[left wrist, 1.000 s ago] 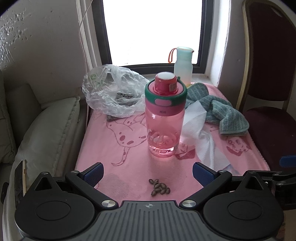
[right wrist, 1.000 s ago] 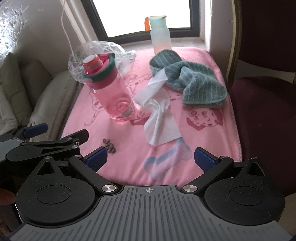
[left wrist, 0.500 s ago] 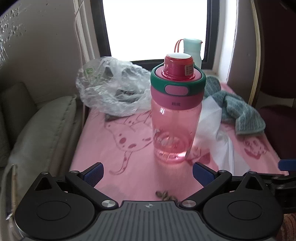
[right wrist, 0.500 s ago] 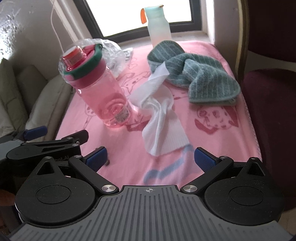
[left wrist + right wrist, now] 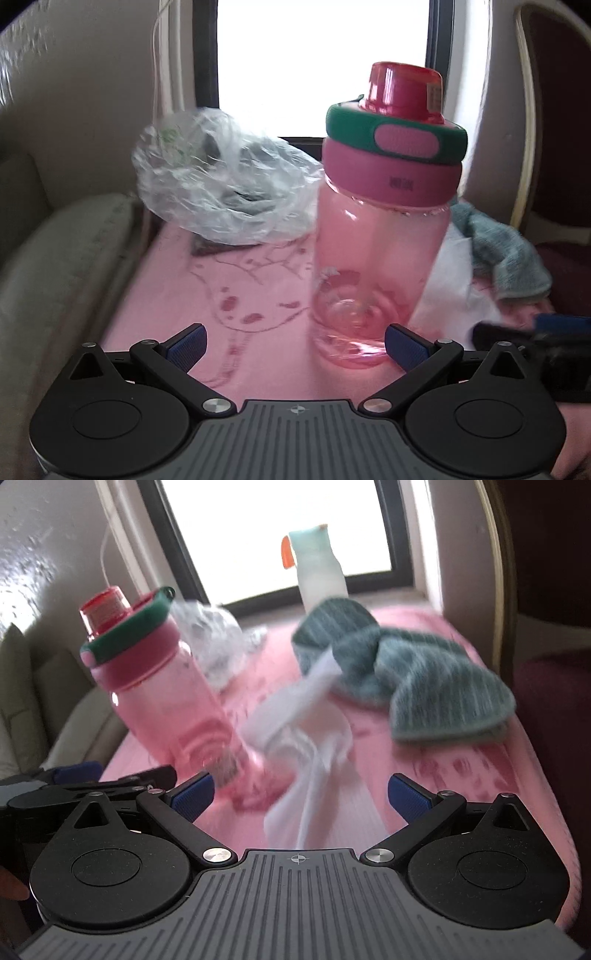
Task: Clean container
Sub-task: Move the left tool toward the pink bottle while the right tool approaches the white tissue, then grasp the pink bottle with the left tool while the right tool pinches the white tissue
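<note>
Left wrist view: the left gripper [image 5: 293, 345] is being held with its jaws spread wide and nothing clamped, the pink bottle [image 5: 384, 236] standing upright on the pink cloth [image 5: 229, 280] just ahead of the right-hand blue pad [image 5: 404, 347]; whether pad and bottle are touching cannot be told. The bottle is being topped by a green ring and a red cap. Farther off to the left a crumpled clear plastic bag [image 5: 218, 192] is being seen against the window, and to the right a teal towel [image 5: 506, 258] is lying beyond a white tissue. In the right wrist view the right gripper [image 5: 300, 799] is likewise being held released, jaws wide apart, above the near end of the white tissue [image 5: 314, 746], which is lying just right of the bottle's base. The teal towel is spread farther right, and a pale spray bottle [image 5: 319, 572] is standing at the far sill. Much here is blurred.
</note>
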`<state>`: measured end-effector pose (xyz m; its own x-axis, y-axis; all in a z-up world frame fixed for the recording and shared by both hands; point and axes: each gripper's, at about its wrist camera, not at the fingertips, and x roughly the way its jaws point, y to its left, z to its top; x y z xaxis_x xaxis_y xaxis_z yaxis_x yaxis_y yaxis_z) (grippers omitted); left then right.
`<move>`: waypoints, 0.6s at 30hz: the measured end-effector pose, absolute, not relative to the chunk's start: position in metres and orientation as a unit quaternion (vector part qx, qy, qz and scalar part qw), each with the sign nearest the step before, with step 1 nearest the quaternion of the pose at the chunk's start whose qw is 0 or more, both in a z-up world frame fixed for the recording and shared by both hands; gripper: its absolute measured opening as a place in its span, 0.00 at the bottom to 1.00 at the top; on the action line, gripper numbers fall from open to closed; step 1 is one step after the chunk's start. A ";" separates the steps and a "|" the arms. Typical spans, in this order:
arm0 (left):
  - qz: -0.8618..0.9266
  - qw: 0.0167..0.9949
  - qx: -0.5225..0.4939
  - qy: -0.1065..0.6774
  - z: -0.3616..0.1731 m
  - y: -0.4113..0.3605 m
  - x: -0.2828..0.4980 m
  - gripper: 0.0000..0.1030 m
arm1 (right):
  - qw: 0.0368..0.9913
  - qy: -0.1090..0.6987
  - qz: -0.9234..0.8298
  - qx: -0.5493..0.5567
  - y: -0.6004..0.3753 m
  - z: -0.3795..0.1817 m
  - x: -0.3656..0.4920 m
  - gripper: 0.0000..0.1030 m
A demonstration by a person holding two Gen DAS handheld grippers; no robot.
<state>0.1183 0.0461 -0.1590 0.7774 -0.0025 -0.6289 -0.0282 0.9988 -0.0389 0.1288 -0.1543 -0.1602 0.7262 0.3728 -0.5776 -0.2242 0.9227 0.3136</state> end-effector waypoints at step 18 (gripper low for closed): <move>-0.108 0.942 0.104 0.301 -0.175 0.019 0.121 0.73 | 0.908 0.347 0.203 0.119 -0.162 -0.174 0.161 0.59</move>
<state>0.1207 0.0186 -0.1747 0.7950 -0.1409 -0.5900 0.2666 0.9548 0.1313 0.1610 -0.1622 -0.1739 0.6765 0.4519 -0.5815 -0.2867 0.8889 0.3573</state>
